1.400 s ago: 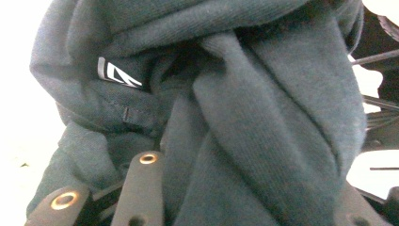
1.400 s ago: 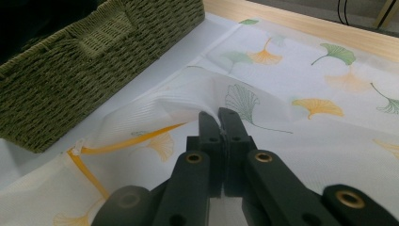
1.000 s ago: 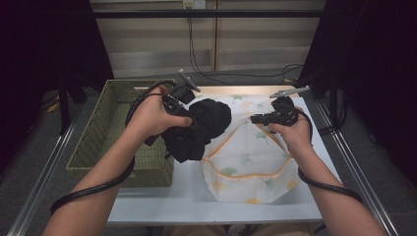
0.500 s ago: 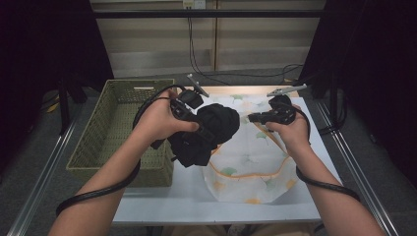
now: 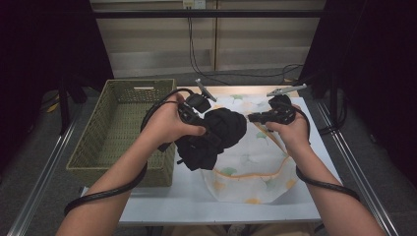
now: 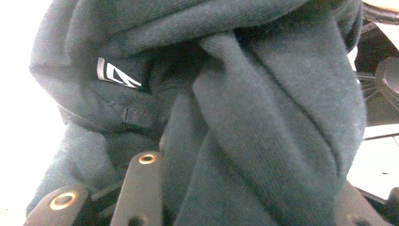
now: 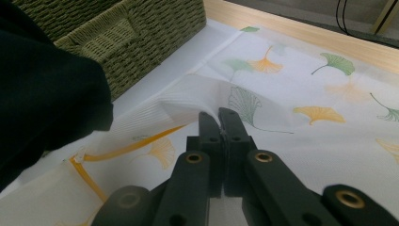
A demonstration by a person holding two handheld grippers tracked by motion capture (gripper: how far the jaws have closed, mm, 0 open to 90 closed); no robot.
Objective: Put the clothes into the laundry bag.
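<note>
1. While the left claw (image 5: 212, 133) hangs above the table (image 5: 196, 196), it is clamped on a bunched black garment (image 5: 216, 137); the left gripper view has dark knit fabric packed between the jaws, with a small white label (image 6: 117, 75) on the cloth.
2. Garment is off the table, held over the near-left edge of the laundry bag (image 5: 255, 167), just right of the basket (image 5: 123, 128).
3. Right claw (image 5: 252, 118) is together, jaws pinched on a fold of the bag's thin white fabric; the right gripper view shows the fold (image 7: 188, 106) lifted at the fingertips (image 7: 207, 120).
4. Bag is white mesh with green and yellow leaf print and an orange trim line (image 7: 117, 150); it lies flat on the table, mouth edge raised toward the garment.
5. Basket is woven, green, at the table's left side; its corner sits just beside the bag's edge in the right gripper view (image 7: 141, 42).
6. Both hands sit close together over the bag, left hand (image 5: 169, 123) at the garment, right hand (image 5: 290, 130) further right.
7. Cables (image 5: 113, 189) trail from each gripper back along the forearms.
8. Garment hides the bag's opening from the high view; cannot tell how wide it gapes.
</note>
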